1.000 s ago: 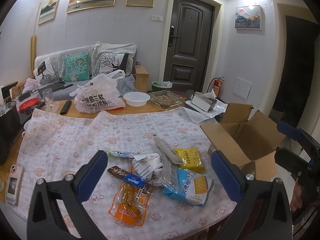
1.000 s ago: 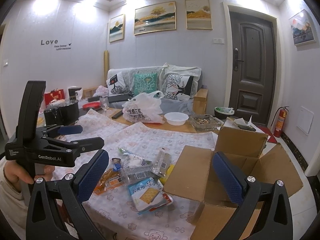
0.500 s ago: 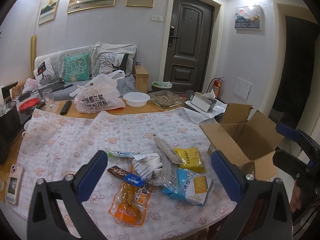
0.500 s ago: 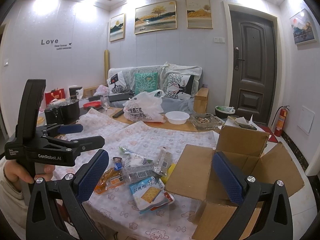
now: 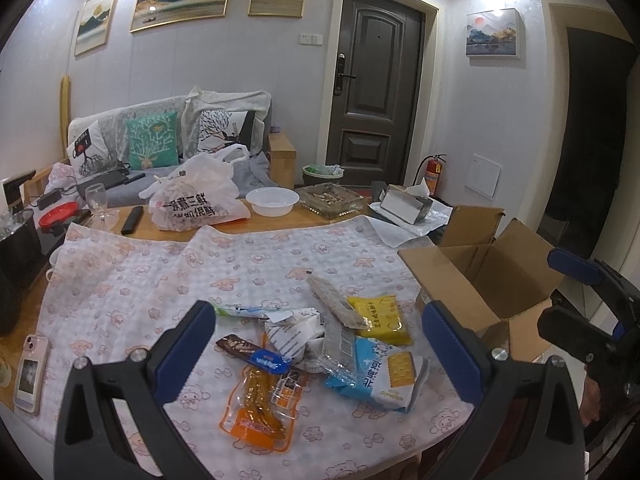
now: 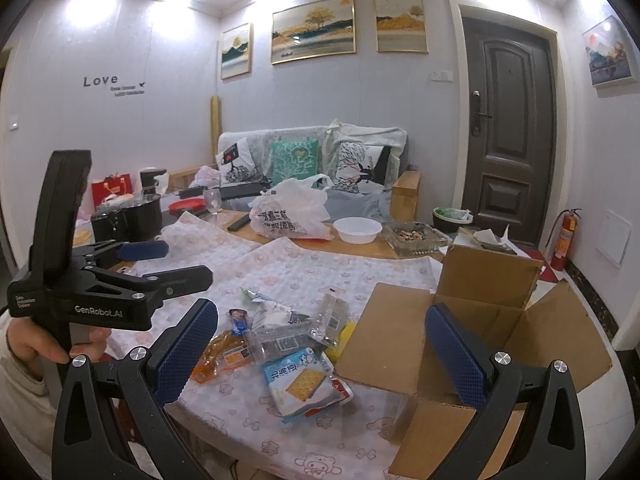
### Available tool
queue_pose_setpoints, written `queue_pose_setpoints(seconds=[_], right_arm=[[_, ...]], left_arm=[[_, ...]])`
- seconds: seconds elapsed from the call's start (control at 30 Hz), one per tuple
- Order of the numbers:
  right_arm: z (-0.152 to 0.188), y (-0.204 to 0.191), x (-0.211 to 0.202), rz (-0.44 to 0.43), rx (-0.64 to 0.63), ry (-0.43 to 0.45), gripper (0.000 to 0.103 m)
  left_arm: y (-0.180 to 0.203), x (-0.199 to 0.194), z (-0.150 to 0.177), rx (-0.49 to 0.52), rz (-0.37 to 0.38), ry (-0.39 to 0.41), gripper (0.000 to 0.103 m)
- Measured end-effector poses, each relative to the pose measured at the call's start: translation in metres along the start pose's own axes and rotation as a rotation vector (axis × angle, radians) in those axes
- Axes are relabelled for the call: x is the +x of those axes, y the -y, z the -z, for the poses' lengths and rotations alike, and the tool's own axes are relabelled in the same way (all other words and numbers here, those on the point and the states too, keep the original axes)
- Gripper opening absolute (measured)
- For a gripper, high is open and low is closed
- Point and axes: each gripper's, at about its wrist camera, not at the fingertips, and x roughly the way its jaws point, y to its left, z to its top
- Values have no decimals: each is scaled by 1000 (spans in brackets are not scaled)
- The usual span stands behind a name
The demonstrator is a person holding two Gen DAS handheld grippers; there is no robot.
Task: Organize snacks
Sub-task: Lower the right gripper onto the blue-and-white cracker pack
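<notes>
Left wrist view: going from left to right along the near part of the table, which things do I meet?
Phone → orange snack pack → blue cracker pack → open cardboard box → the right gripper at the picture's edge.

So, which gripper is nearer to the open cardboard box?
Right. The right gripper hangs beside the cardboard box, one finger over it; the left gripper hangs over the snack pile.

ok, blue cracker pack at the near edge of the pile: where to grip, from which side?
Blue cracker pack lies flat, its far end tucked under the clear wrapper. Come from above with the open right gripper and pinch across the free near end, probably jaws spanning its short width.
</notes>
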Motion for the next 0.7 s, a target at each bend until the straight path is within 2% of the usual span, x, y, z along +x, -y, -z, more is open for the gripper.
queue_pose_setpoints(seconds=[0.13,0.3,0.37,0.43,0.6,0.7], right_arm=[[-3,-8,3,-17,-16,-4,102],[3,-30,23,-80,-55,-57,61],[10,-39,37,-129,-48,-101,55],[19,-48,52,-155,-47,-148,52],[45,-52,80,-147,0,-231,52],[61,-43,93,-131,62,-280,52]], left_arm=[[-9,3,1,7,21,2,102],[-37,15,7,-13,53,-45,102],[-46,22,11,-18,65,-66,102],[-58,31,17,-26,42,-92,102],[-80,52,35,-32,2,-132,102],[-86,65,42,-34,12,-152,102]])
